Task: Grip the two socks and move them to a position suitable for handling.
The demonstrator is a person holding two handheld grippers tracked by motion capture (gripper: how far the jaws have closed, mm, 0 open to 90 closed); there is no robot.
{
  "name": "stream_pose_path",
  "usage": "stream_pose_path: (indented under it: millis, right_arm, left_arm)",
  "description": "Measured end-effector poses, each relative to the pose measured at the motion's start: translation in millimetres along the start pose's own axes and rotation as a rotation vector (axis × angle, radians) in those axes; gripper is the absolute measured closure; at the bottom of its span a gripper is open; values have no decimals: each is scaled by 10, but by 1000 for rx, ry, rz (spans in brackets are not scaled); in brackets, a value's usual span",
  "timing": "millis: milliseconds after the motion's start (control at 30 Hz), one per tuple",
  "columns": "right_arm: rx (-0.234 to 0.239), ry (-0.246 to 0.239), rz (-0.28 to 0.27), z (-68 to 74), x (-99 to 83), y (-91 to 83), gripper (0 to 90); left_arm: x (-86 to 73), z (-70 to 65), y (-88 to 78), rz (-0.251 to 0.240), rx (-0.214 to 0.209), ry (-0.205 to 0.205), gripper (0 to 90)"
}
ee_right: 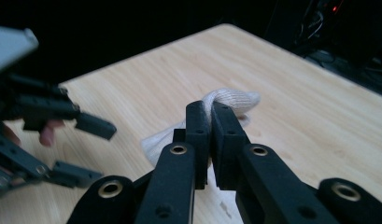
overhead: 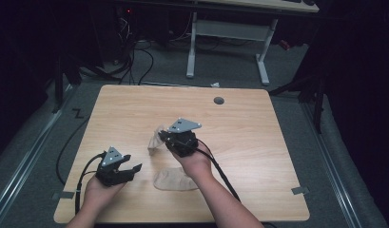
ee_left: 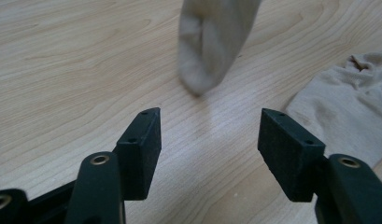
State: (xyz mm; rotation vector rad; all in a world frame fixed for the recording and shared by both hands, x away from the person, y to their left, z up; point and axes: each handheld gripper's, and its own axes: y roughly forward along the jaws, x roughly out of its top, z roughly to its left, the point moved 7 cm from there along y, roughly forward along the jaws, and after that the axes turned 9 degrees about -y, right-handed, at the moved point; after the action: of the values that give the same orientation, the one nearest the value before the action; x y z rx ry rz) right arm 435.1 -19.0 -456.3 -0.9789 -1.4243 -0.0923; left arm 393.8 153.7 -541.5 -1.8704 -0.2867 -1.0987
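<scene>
A: What is the state of each tool?

B: The right gripper (ee_right: 211, 122) is clamped on a sock (ee_right: 228, 100), with the jaws nearly together and only cloth between them. The sock (overhead: 156, 140) is held above the table, near mid-table, and hangs down from the jaws. The left gripper (ee_left: 209, 128) is spread wide and nothing is held in it. A second sock (overhead: 175, 181) is laid flat on the table (overhead: 249, 137), near the front edge, just beside the right forearm.

A: What faults are to be expected from here?

B: Three are judged likely. The held sock is pinched by a small fold only; slippage is to be expected if the cloth is tugged or swung. The free end is seen blurred in the left gripper view, so a grasp there could be missed or closed on air. The flat sock could be dragged by the right forearm or its cable.

A: What is noted of the surface and the room?

B: Pale wood-grain laminate is observed, with a round grommet (overhead: 218, 100) near the far edge and tape tabs (overhead: 300, 190) at the front corners. The room is dim. Grey carpet, trailing cables and a white-legged desk (overhead: 228, 29) are seen beyond the table.
</scene>
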Motion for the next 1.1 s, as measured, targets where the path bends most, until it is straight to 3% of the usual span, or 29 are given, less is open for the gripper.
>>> stream_pose_path:
  millis: [167,467,667,967,1100]
  right_arm:
    - [-3,38,54,-76,-258,57,867]
    - [-34,108,172,-363,-857,6,866]
    - [-40,163,207,-452,-1150,-22,865]
    - [-39,190,263,-520,-1461,-81,851]
    - [-83,171,266,-571,-1528,-118,786]
  left_arm:
    - [1,17,-9,-1,-1,-7,400]
    - [-8,-16,41,16,-20,-18,407]
    - [-19,-31,65,28,-19,-12,407]
    - [-34,-37,91,44,-21,-10,414]
    - [-36,-38,150,56,2,9,414]
